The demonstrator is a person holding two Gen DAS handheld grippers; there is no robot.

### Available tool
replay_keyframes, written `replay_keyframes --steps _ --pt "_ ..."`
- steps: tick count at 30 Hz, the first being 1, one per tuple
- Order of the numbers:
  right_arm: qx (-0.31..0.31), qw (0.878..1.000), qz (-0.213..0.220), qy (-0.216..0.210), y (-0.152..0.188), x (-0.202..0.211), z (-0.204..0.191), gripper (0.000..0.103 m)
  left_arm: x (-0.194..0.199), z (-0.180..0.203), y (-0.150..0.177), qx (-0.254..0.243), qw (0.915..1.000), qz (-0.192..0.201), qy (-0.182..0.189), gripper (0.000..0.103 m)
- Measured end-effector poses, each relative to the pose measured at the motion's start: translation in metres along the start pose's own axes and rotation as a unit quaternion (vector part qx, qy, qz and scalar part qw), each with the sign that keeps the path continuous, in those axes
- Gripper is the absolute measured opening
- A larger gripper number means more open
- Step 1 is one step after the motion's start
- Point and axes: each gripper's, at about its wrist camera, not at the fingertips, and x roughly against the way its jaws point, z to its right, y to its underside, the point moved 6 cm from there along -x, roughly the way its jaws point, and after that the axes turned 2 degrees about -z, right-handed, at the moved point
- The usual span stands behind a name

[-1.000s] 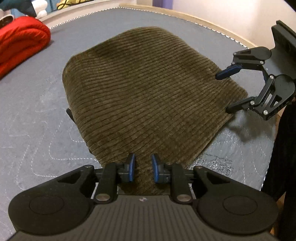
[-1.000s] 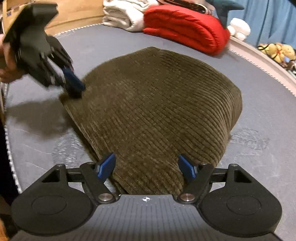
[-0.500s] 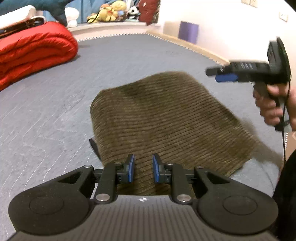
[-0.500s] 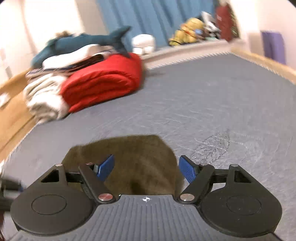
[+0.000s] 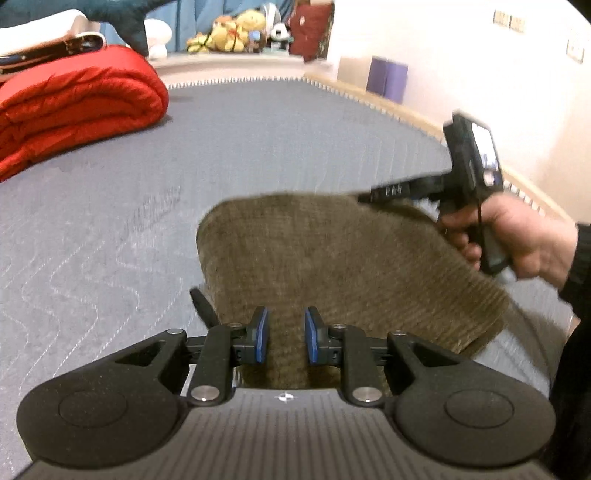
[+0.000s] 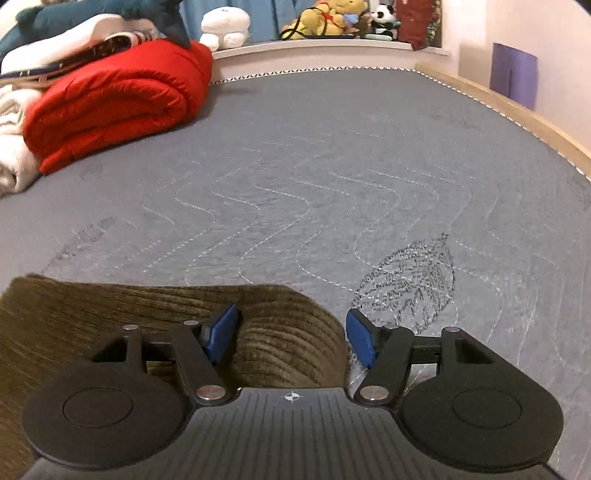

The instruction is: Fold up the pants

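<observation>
On the grey quilted mattress [image 5: 110, 221], view by view:

Left wrist view
- Pants: olive corduroy pants [image 5: 332, 266], folded into a pad, lie on the mattress near its front edge; their near end runs in between the left tool's pads.
- Left tool [image 5: 284, 339]: jaws narrow, blue pads on either side of the cloth; whether they press it, I cannot tell.
- Right tool [image 5: 391, 192]: blurred, side-on over the far right corner of the pants, carried by a hand [image 5: 517, 236].
- Open room: bare mattress to the left and beyond, up to the rolled red quilt [image 5: 74, 110].
- Edges: wooden bed frame [image 5: 424, 118] curves along the right.

Right wrist view
- Right tool [image 6: 291, 336]: jaws closing, a rounded fold of the pants [image 6: 288, 339] between them; right pad not touching the cloth.
- Open room: wide bare mattress [image 6: 332, 166] ahead and to the right.
- Edges: quilt [image 6: 110, 107] far left, frame [image 6: 517, 114] right, soft toys [image 6: 325, 18] on the far ledge.
</observation>
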Motion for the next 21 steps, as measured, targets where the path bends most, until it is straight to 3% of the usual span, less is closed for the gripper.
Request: replay_keyframes --steps 2,6,11,13,16,18,21 --pt "-0.015 1.0 -0.006 -0.011 -0.001 -0.001 0.006 0.067 0.0 -0.003 -0.001 0.006 1.0 -0.001 0.001 0.024" --pt "-0.046 0.999 0.007 -0.021 0.001 0.031 0.014 0.069 -0.019 -0.01 0.014 0.0 0.9973 -0.064 -0.034 0.024" --pt "-0.023 0.998 0.011 -0.065 0.032 0.113 0.002 0.072 -0.002 -0.004 0.006 -0.002 0.9981 -0.043 -0.044 0.024" --pt "0.006 0.996 0.009 -0.093 0.053 0.141 -0.011 0.074 0.005 0.0 0.006 -0.002 0.9991 -0.032 -0.028 0.024" --pt "0.078 0.994 -0.009 -0.078 0.087 0.157 -0.028 0.078 0.008 0.011 0.01 -0.02 0.999 -0.038 -0.006 0.025" --pt "0.099 0.993 -0.052 -0.036 0.115 0.141 -0.023 0.078 -0.004 0.015 0.021 -0.039 0.9966 -0.07 -0.022 0.025" --pt "-0.031 0.993 -0.092 -0.074 0.125 0.127 0.006 0.086 -0.01 0.02 0.031 -0.068 0.9933 -0.081 -0.048 0.027"
